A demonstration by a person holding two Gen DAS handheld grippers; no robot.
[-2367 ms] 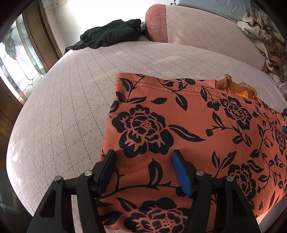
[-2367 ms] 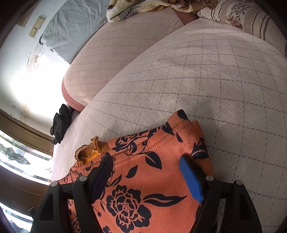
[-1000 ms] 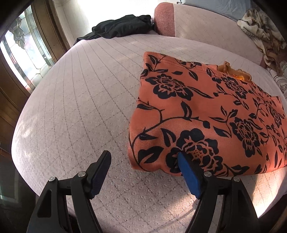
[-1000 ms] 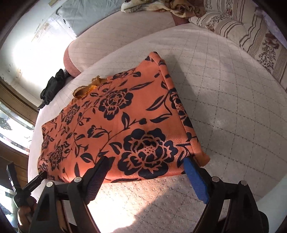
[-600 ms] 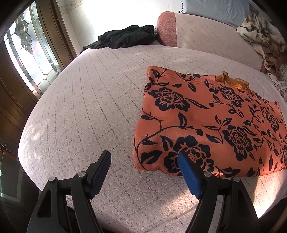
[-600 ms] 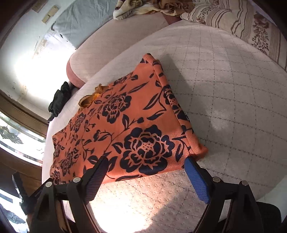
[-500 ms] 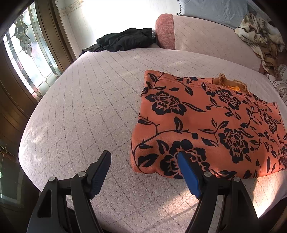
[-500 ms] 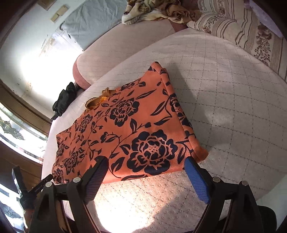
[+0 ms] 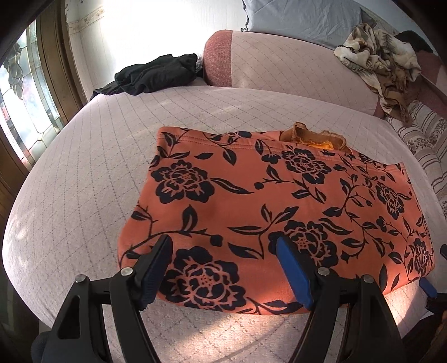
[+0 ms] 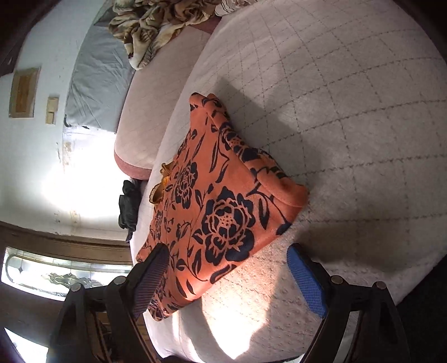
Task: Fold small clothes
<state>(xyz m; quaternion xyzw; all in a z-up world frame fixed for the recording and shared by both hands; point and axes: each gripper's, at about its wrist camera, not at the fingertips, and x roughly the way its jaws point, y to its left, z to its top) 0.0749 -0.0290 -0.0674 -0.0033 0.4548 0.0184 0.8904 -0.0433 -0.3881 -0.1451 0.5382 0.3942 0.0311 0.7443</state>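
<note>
Left tool (image 9: 223,268) spread, holding nothing, over near edge of folded orange floral garment (image 9: 268,212). Right tool (image 10: 227,268) spread, holding nothing; garment's near right corner just ahead between its fingers. Garment flat on quilted bed (image 9: 83,173); black clothing (image 9: 156,74) far ahead-left.

A quilted pale-pink bed (image 9: 83,173) is spreading out ahead of the fingers and beneath them. Far ahead and left of the left fingers, a black garment (image 9: 156,74) is lying crumpled at the bed's far edge, just beside a pink padded headboard (image 9: 279,64). A grey pillow (image 9: 301,16) is leaning behind it — a beige patterned blanket (image 9: 382,61) is sprawling to the far right. A stained-glass window (image 9: 25,92) is glowing at far left.
</note>
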